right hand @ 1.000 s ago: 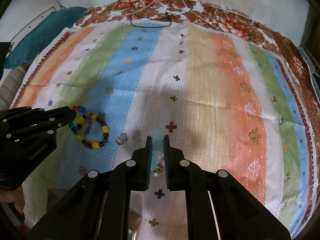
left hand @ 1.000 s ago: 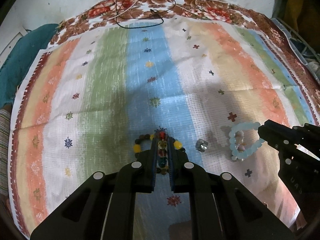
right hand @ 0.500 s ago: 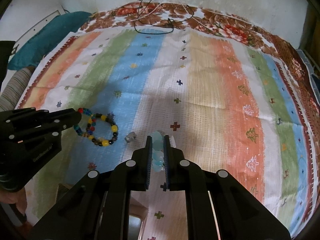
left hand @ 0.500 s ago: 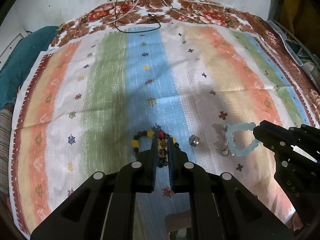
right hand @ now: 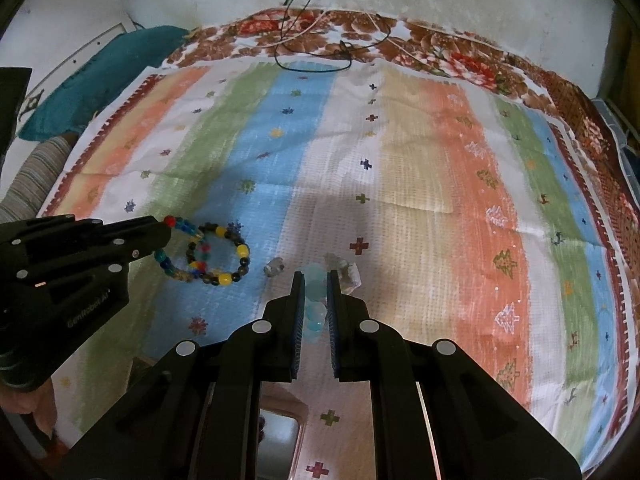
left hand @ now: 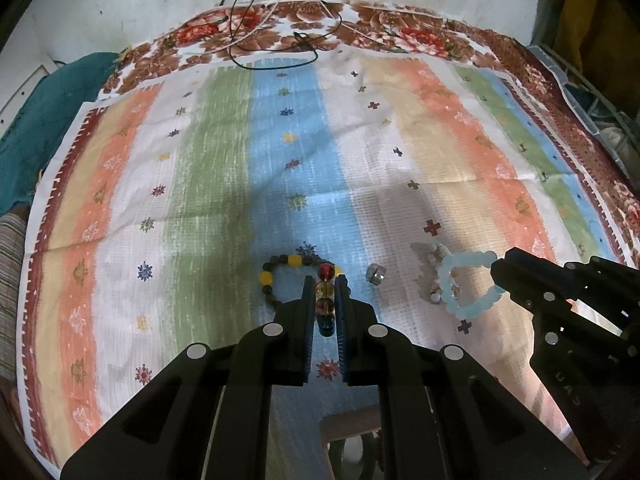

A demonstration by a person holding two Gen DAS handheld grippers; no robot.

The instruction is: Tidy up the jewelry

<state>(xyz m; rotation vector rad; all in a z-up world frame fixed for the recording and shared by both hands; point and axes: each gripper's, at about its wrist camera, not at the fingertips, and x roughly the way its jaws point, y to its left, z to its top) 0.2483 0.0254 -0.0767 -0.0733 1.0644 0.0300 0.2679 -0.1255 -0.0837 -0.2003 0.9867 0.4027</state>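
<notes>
Both hand-held grippers clamped on bracelets over striped cloth (left hand: 224, 168).
Left hand-held gripper (left hand: 325, 280) pinched multicolour bead bracelet (right hand: 182, 248), partly hidden between fingers; right hand-held gripper (right hand: 316, 276) pinched pale blue bracelet (left hand: 466, 280). Third, yellow-and-dark bracelet (right hand: 224, 254) lay overlapping the first. One small silver ring (left hand: 376, 273) between; pale cluster (right hand: 348, 274) unclear.

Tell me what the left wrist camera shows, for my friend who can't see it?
The left tool is shut on a multicolored bead bracelet over a striped cloth. To its right lies a small silver ring, and farther right the right tool grips a pale blue bead bracelet. Black cords lie at the cloth's far edge.
</notes>
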